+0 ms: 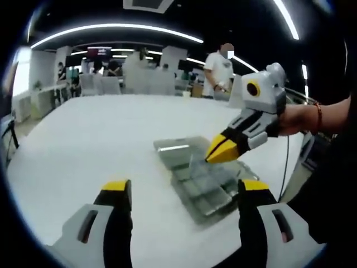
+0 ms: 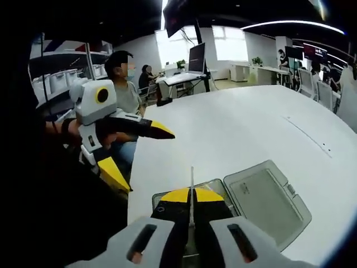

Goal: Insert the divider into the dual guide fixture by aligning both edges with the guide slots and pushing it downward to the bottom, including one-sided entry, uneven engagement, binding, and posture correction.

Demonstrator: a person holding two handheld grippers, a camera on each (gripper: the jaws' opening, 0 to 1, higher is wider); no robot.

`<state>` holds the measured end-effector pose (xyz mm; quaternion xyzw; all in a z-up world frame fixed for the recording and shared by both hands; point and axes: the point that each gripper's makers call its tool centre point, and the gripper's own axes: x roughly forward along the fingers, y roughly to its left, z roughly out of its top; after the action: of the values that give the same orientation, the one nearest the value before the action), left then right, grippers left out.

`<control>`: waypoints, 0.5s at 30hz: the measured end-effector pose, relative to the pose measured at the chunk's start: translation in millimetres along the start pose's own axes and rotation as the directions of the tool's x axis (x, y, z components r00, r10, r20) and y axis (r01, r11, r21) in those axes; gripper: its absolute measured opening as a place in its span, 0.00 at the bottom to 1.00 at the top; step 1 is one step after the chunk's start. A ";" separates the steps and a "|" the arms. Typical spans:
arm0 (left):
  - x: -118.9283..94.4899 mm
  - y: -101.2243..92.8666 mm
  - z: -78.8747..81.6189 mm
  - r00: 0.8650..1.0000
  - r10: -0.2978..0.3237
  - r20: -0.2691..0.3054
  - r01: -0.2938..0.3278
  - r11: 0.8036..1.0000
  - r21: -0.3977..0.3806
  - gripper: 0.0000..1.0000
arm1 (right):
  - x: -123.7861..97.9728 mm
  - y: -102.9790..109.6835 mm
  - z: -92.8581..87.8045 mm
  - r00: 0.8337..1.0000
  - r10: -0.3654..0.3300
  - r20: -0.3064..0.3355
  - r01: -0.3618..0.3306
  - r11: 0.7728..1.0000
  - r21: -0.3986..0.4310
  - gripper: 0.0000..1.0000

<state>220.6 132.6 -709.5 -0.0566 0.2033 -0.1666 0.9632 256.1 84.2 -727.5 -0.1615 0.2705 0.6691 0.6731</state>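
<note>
While the right gripper (image 2: 191, 196) pinches the divider (image 2: 191, 180) above the fixture (image 1: 203, 181), unseated, the left gripper (image 1: 184, 192) waits wide beside it.

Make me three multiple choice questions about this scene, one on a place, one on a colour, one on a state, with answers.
1. Where does the clear box sit?
A. on the white table
B. on a chair
C. on the floor

2. What colour are the left gripper tips?
A. red
B. yellow
C. green

3. How is the right gripper?
A. wide open
B. shut on the divider
C. lying on the table

Answers: 1 A, the box rests on the tabletop. 2 B, both tips are yellow. 3 B, a thin clear sheet stands edge-on between the closed jaws.
</note>
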 end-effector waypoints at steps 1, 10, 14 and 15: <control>0.1 0.7 -0.3 1.000 0.001 -0.001 -0.001 1.000 -0.001 0.76 | 0.2 0.0 0.1 1.000 0.002 0.001 -0.002 1.000 -0.001 0.00; 1.0 0.3 -4.5 1.000 -0.007 -0.016 0.007 1.000 -0.004 0.75 | 3.7 7.5 -7.0 0.998 0.024 -0.049 -0.031 0.989 -0.142 0.00; 0.5 -0.3 -4.2 1.000 -0.005 -0.013 0.005 1.000 -0.006 0.75 | 3.5 7.7 -7.8 0.998 0.032 -0.051 -0.040 0.986 -0.160 0.00; 0.4 -0.1 -4.5 1.000 -0.005 -0.013 0.005 1.000 -0.005 0.75 | 3.3 7.8 -7.7 0.998 0.035 -0.050 -0.043 0.984 -0.171 0.00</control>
<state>219.0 132.2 -713.7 -0.0582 0.2097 -0.1687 0.9613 247.1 82.9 -734.5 -0.2293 0.2307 0.6991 0.6368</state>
